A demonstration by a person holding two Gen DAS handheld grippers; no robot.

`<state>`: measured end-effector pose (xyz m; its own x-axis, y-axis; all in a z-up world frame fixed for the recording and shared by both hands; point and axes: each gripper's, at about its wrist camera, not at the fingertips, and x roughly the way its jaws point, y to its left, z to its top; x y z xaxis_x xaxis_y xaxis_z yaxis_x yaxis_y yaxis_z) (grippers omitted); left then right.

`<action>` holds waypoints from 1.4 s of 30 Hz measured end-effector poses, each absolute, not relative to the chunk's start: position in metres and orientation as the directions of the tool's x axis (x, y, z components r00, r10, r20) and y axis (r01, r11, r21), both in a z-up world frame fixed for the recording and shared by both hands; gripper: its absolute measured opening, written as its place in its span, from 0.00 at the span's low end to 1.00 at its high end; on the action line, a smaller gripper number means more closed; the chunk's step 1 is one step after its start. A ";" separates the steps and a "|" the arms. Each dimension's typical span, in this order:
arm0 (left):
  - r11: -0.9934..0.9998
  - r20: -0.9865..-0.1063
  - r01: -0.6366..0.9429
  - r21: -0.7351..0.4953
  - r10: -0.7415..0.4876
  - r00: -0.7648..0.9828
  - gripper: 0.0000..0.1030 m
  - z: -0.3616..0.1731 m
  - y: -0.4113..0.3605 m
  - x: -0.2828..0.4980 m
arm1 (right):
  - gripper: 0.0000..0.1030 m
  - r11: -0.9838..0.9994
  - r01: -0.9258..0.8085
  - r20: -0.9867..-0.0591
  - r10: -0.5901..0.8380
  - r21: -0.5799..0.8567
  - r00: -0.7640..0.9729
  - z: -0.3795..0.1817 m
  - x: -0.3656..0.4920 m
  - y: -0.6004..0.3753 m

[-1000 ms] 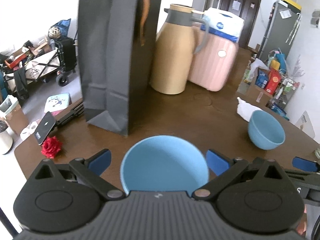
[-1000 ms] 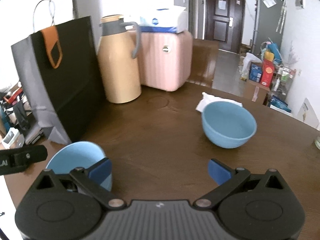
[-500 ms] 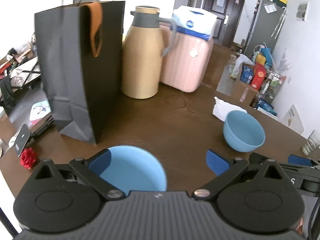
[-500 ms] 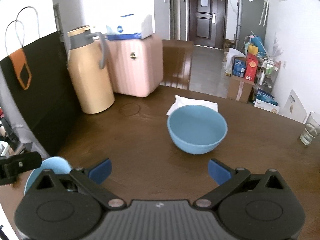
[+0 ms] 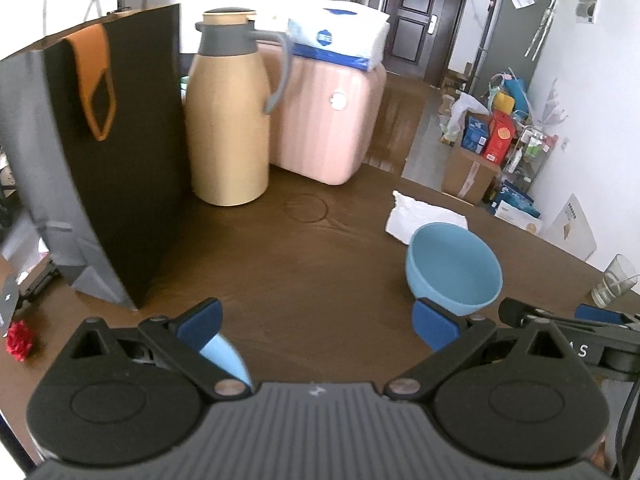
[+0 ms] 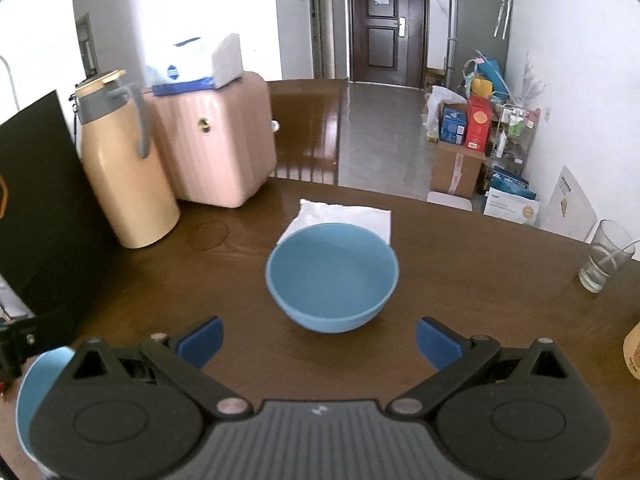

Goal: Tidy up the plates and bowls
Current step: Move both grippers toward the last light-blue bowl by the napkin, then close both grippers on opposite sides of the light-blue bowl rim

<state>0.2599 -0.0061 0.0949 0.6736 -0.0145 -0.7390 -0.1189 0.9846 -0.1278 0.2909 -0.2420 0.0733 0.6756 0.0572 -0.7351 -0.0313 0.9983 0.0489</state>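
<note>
Black bag (image 5: 100, 152), tan thermos (image 5: 230, 120), pink case (image 5: 324, 120) stand together.

I am in a home, I think: a brown table (image 6: 460, 264), a fridge (image 6: 478, 20), a door (image 6: 386, 24).

Dark glossy wood on the table (image 6: 460, 264); smooth matt blue on the bowl (image 6: 332, 276), centre frame. Matt black paper on the bag (image 5: 100, 152) at left. Clear glass tumbler (image 6: 606, 258), far right. Crumpled white tissue (image 6: 344, 214) behind.

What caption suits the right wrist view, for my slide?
Open right gripper faces a blue bowl on the wooden table.
</note>
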 end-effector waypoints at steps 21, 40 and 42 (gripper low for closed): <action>0.989 -0.779 -0.058 -0.137 -0.071 0.623 1.00 0.081 -0.076 0.350 | 1.00 0.999 0.011 -0.776 0.027 0.043 0.630 0.059 0.374 -0.300; 0.990 -0.850 -0.081 -0.119 -0.059 0.524 0.98 0.011 -0.100 0.432 | 0.89 0.999 0.027 -0.833 0.009 0.029 0.554 -0.006 0.439 -0.311; 0.990 -0.859 -0.084 -0.111 -0.053 0.510 0.94 0.004 -0.103 0.439 | 0.85 0.999 0.028 -0.839 0.010 0.030 0.544 -0.013 0.442 -0.312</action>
